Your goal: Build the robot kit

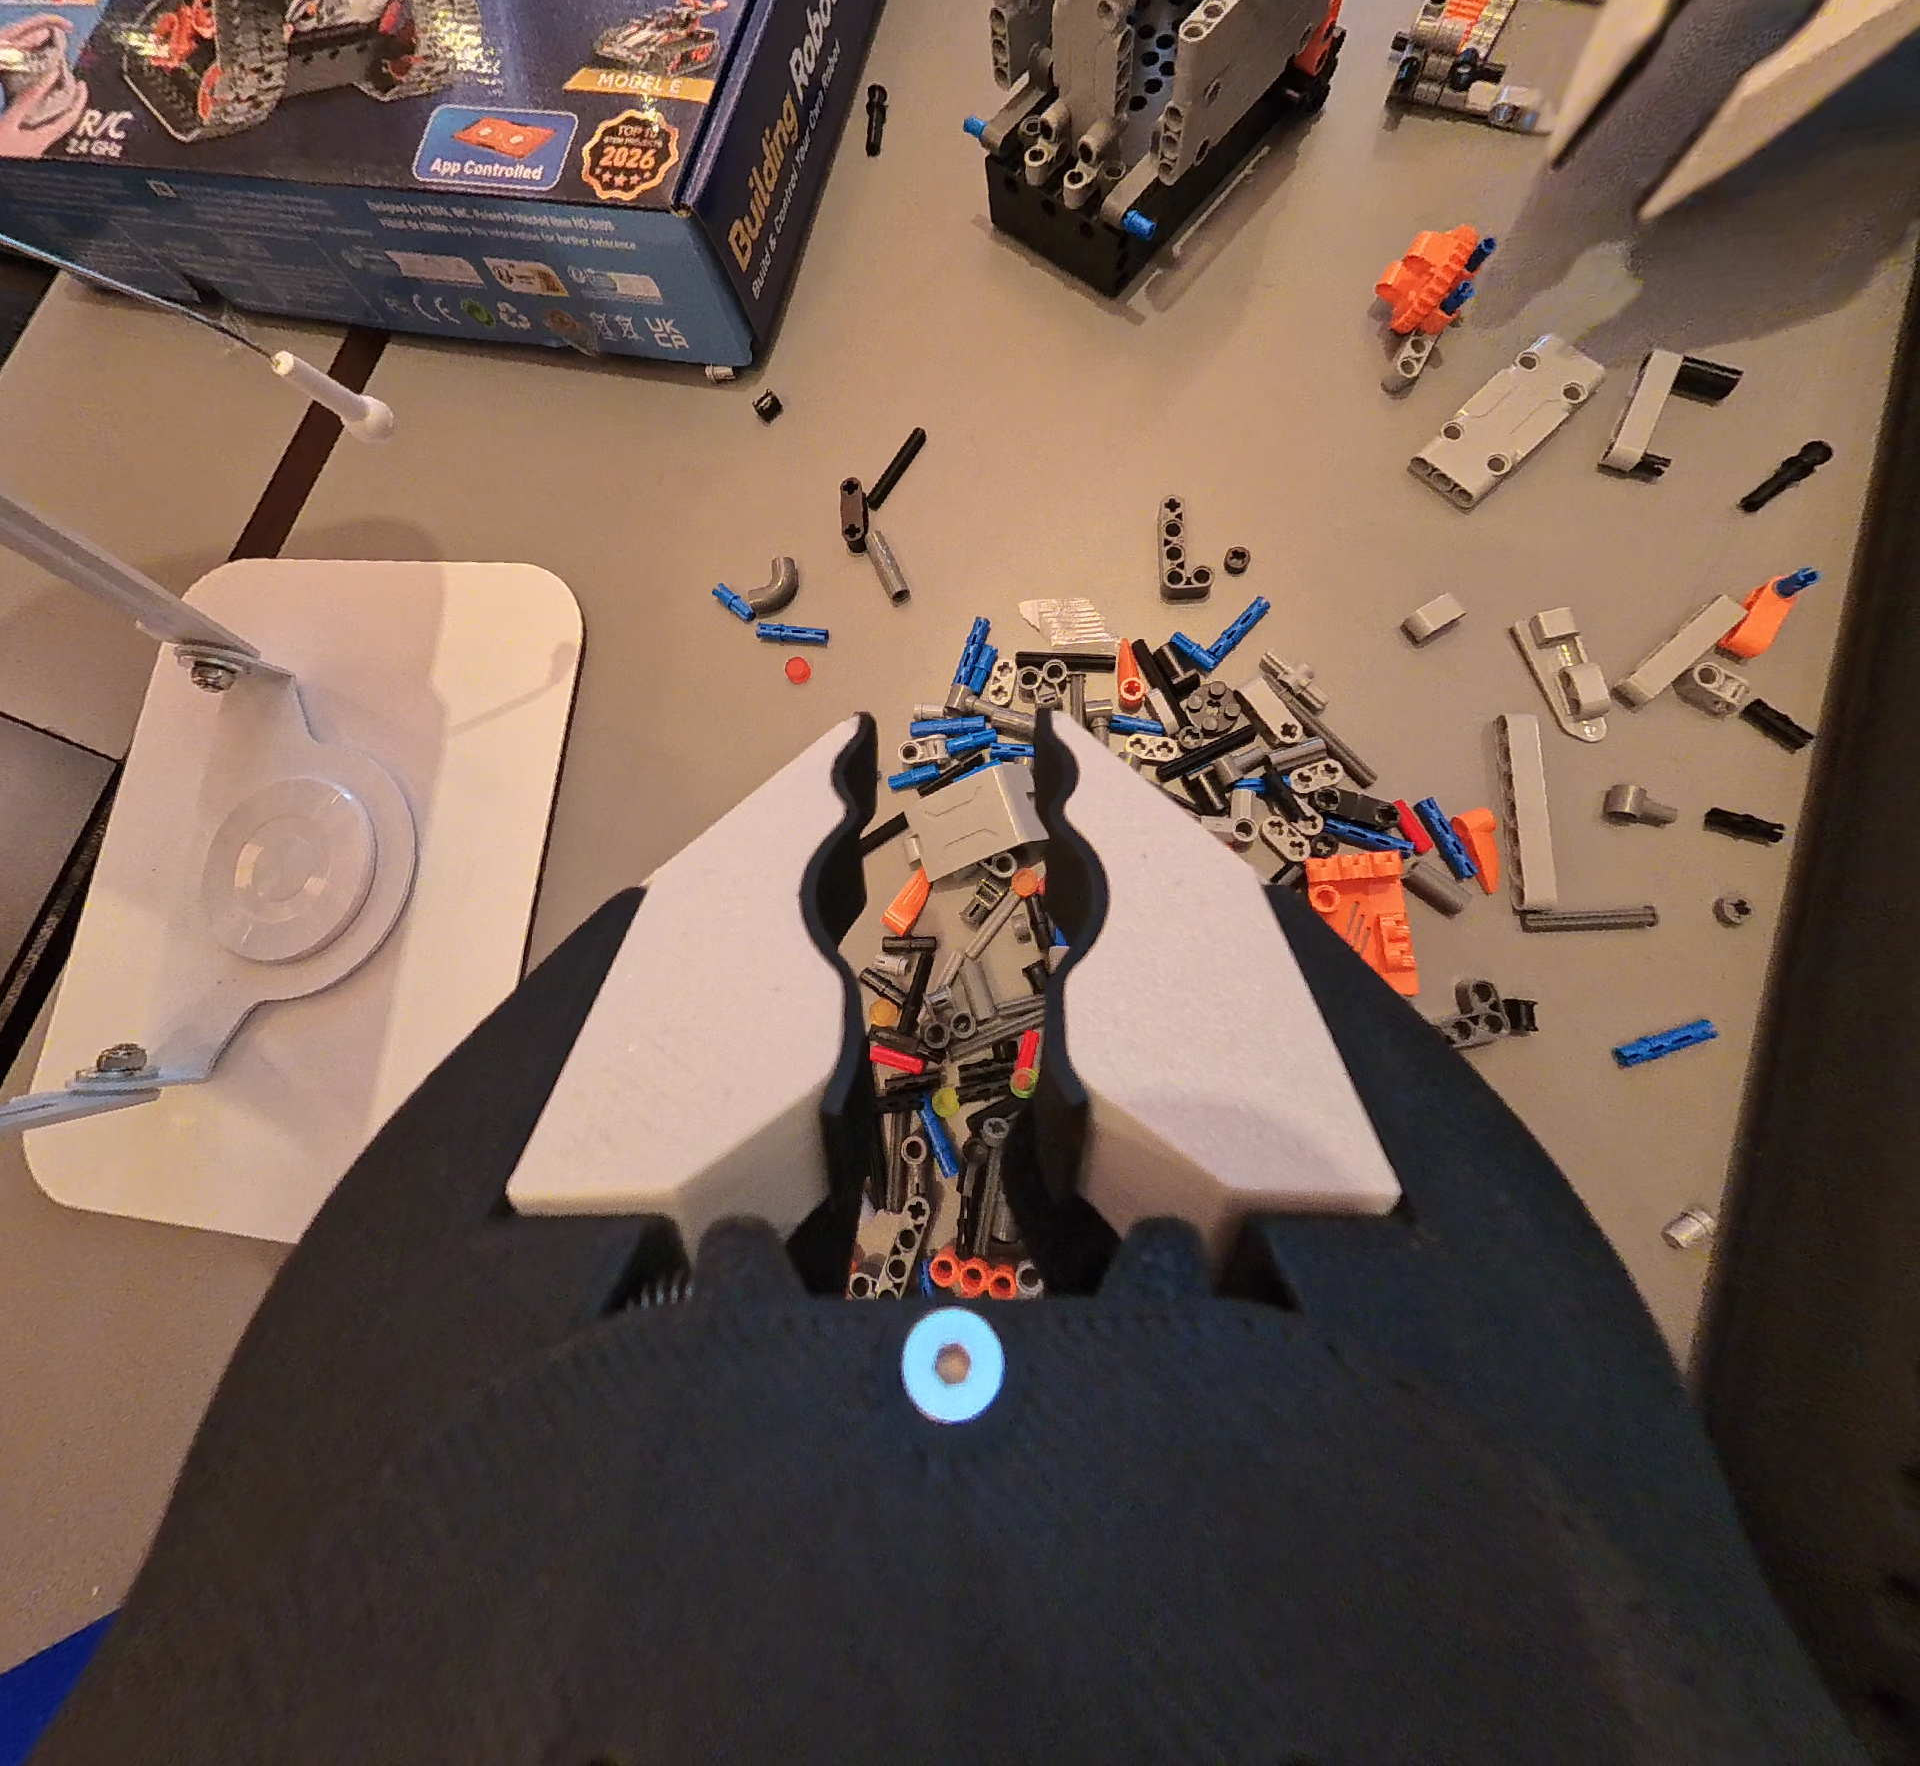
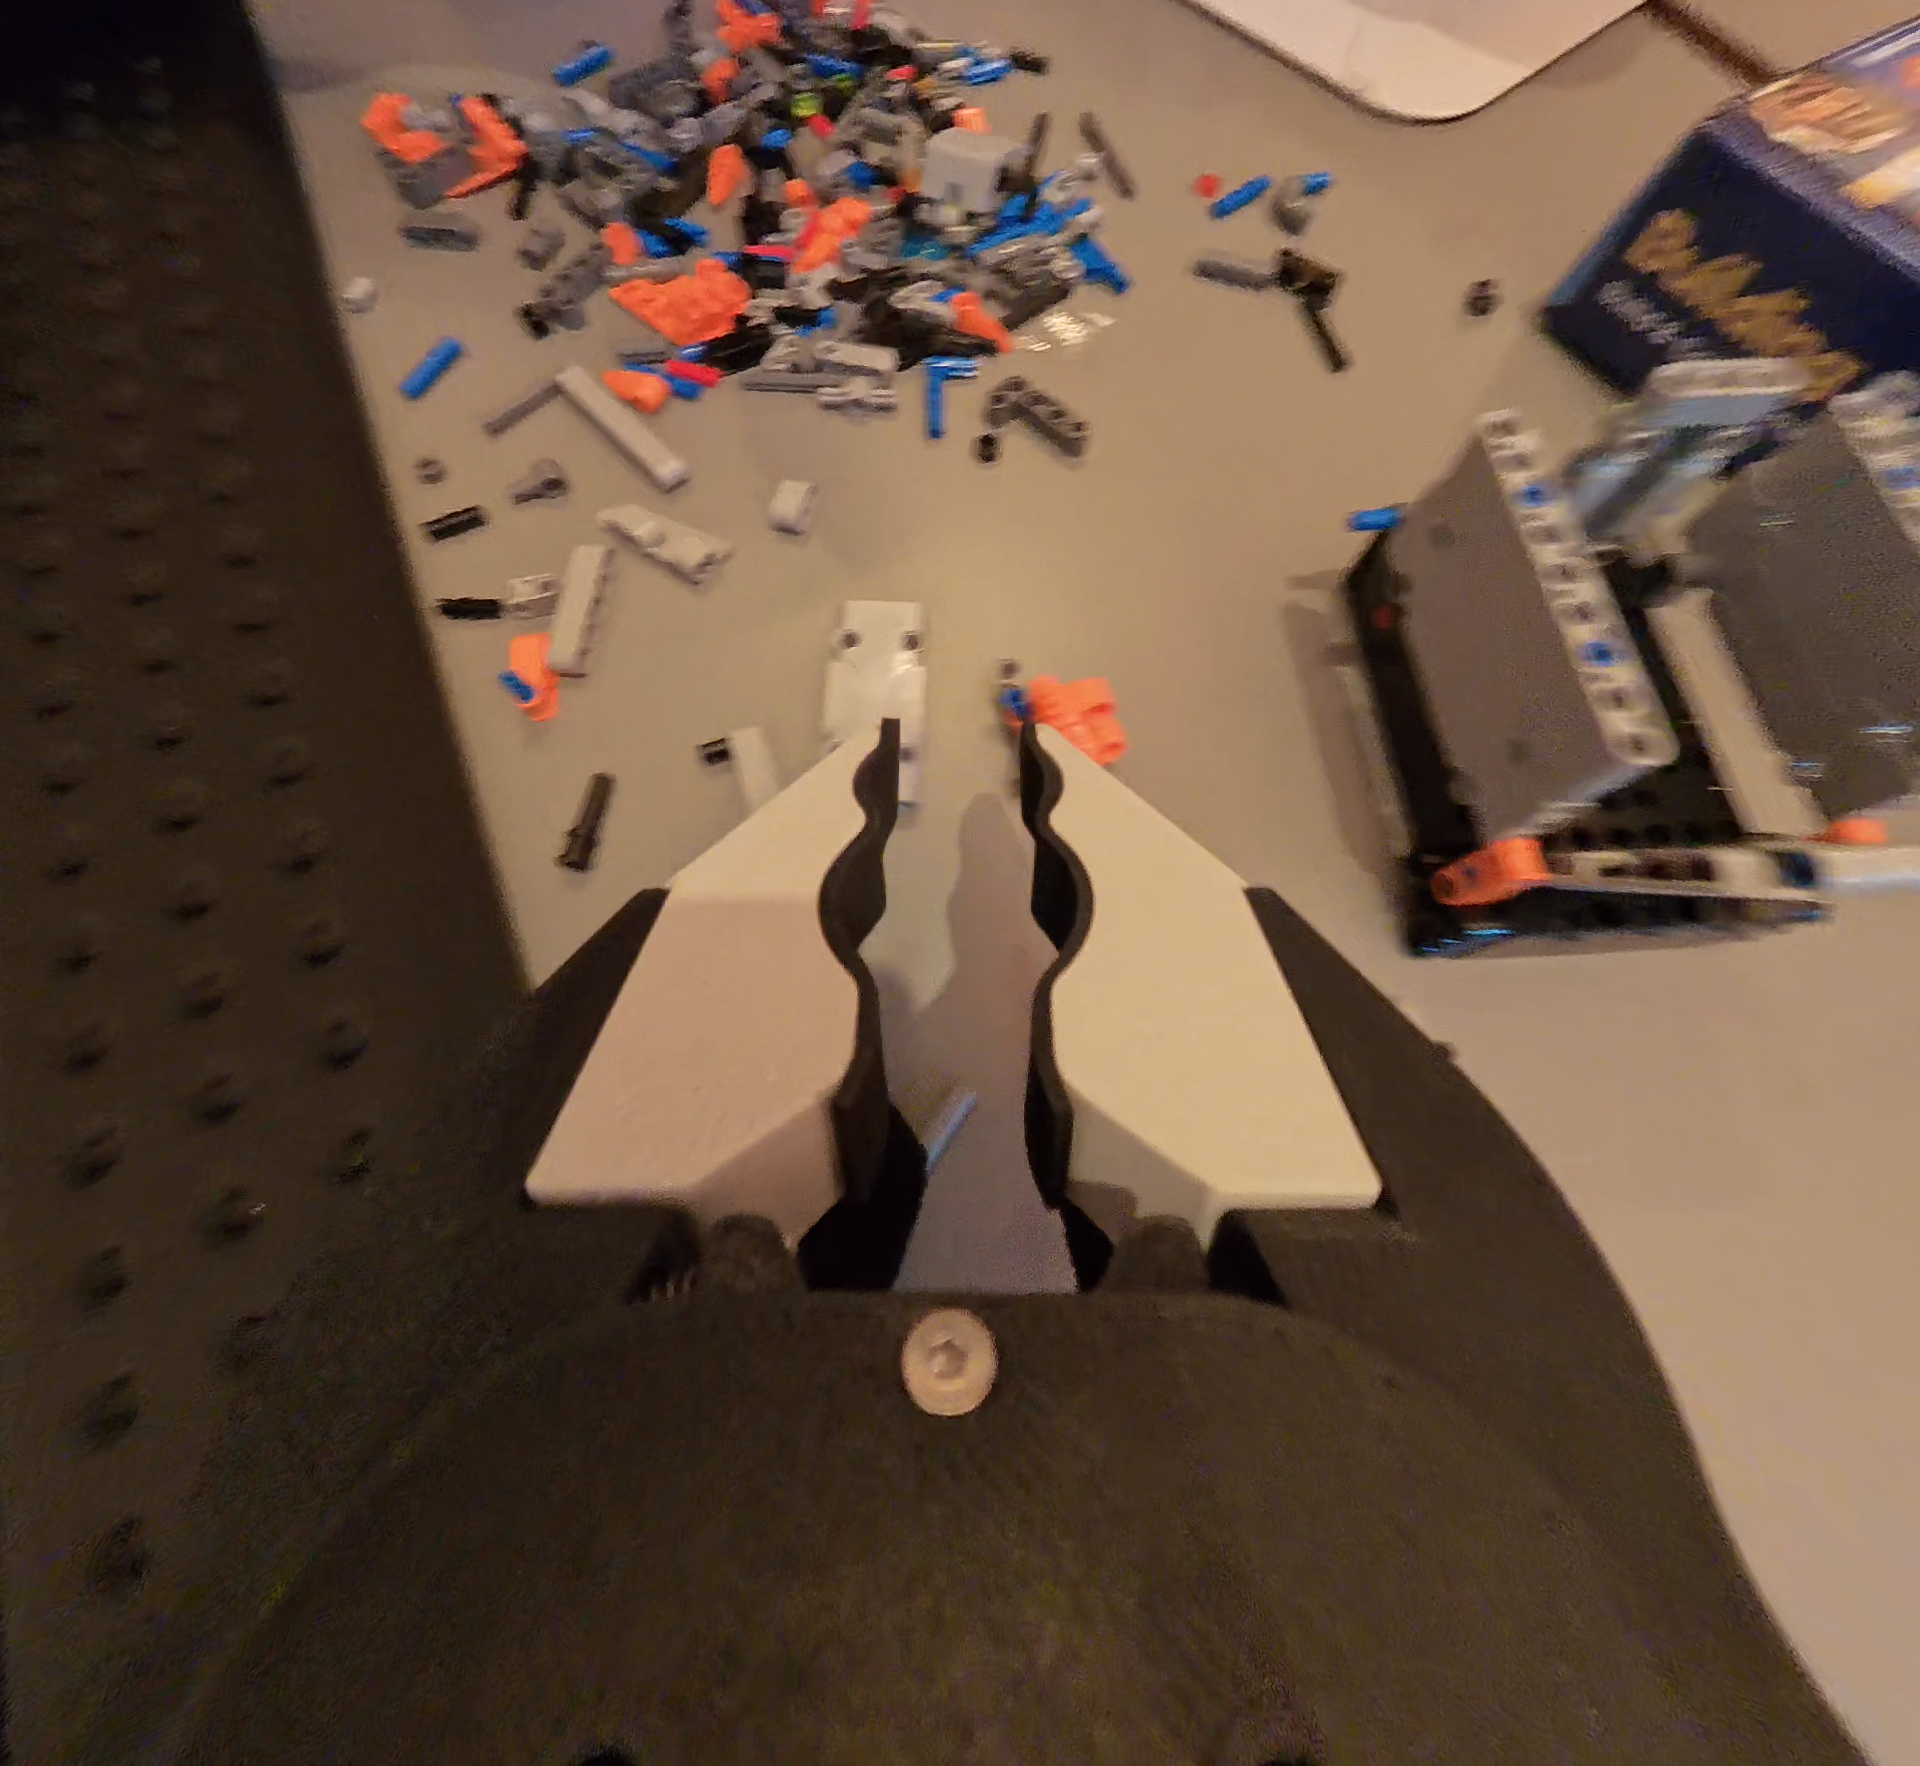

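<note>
both wrist cams look down, share parts pile [image 1: 1195, 781]

pile [image 1: 1195, 760]: orange, blue, grey, black | box [image 1: 582, 241]: dark blue

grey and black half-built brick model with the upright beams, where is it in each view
Left wrist view: the grey and black half-built brick model stands top centre, right of the dark blue kit box.
Right wrist view: right edge, mid-height, blurred.
Shared landmark: the loose brick pile.
</note>
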A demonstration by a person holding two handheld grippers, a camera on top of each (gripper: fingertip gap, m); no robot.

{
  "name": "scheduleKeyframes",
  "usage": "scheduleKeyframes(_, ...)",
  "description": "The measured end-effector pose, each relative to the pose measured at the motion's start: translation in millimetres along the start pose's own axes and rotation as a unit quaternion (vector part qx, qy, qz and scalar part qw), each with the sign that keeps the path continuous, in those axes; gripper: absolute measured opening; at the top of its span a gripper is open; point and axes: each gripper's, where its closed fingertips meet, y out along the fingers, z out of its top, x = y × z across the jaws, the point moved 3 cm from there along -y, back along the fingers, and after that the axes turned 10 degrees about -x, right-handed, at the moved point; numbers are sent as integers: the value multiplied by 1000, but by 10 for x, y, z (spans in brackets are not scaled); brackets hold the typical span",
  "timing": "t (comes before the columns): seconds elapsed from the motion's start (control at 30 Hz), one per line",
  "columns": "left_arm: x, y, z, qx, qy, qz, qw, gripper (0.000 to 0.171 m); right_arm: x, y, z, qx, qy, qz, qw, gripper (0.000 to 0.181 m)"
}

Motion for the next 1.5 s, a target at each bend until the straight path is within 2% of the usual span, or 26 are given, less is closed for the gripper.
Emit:
scheduleKeyframes(0.17,21,11,-4,-4,4,-3,1000,28,-332,189,-157,-68,-31,50,996,22)
scheduleKeyframes(0.33,26,17,-6,-5,4,-5,1000,27,-378,289,-250,-111,-42,49,992,11)
scheduleKeyframes(0.5,6,8,-24,-8,1,-2,1000,28,-405,293,-226,-104,-48,55,992,6)
scheduleKeyframes(0.73,-91,-104,-44,10,-17,17,1000,27,-424,234,-10,-48,-32,69,996,6)
scheduleKeyframes(1.0,-160,-123,-80,12,-29,30,999,27,-510,438,146,-63,-46,71,994,6)
scheduleKeyframes(1.33,-164,-120,-106,14,-34,25,999,27,-475,535,3,-107,-36,69,991,6)
scheduleKeyframes(1.5,-159,-101,-110,11,-33,24,999,27,-479,537,2,-104,-30,75,991,10)
